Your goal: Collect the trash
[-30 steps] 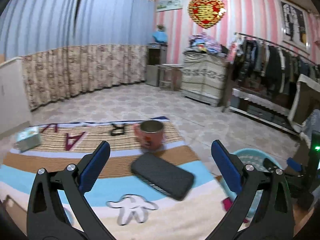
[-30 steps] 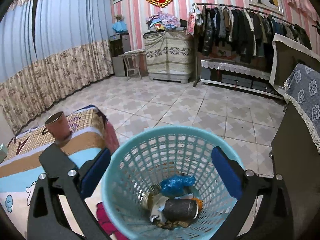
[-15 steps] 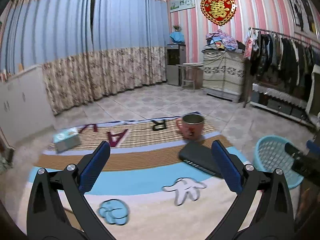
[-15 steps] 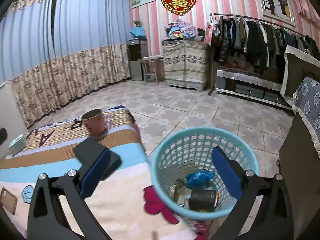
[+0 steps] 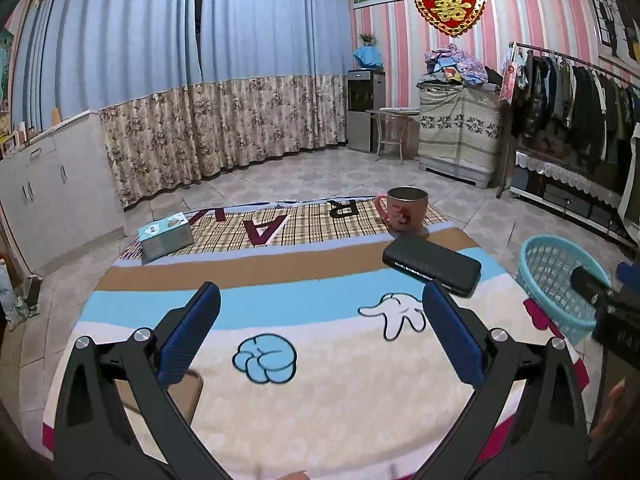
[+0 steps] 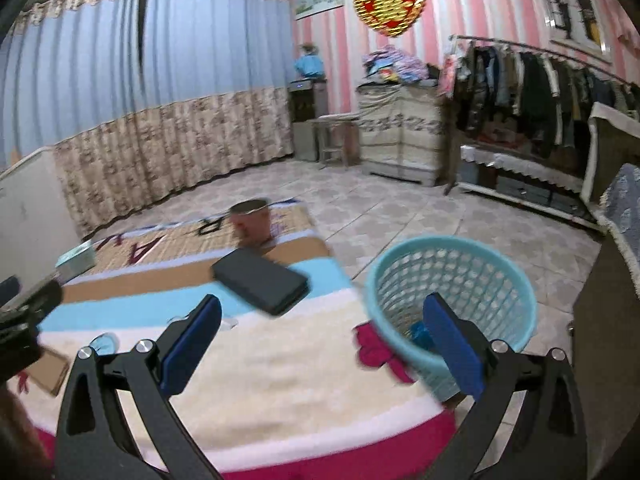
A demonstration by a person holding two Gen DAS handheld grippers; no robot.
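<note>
A light blue mesh basket [image 6: 452, 280] stands on the tiled floor off the table's right edge, with blue trash at its bottom; it also shows in the left wrist view as the basket [image 5: 556, 272]. My left gripper [image 5: 320, 332] is open over the cartoon-print tablecloth [image 5: 320, 360], with nothing between its fingers. My right gripper [image 6: 320, 344] is open too, above the table's right part, its right finger in front of the basket. The right gripper's body [image 5: 600, 292] shows at the right edge of the left wrist view.
On the table lie a black case [image 5: 432, 266], a pink mug [image 5: 406, 210], a tissue box [image 5: 166, 236] and a brown card [image 5: 184, 394] under my left finger. A clothes rack [image 6: 540, 92] and a cabinet [image 6: 400, 128] stand across the tiled floor.
Both grippers have pulled back and swung left, away from the basket toward the table. The basket went from right under my right gripper to its right side. Both stayed open.
</note>
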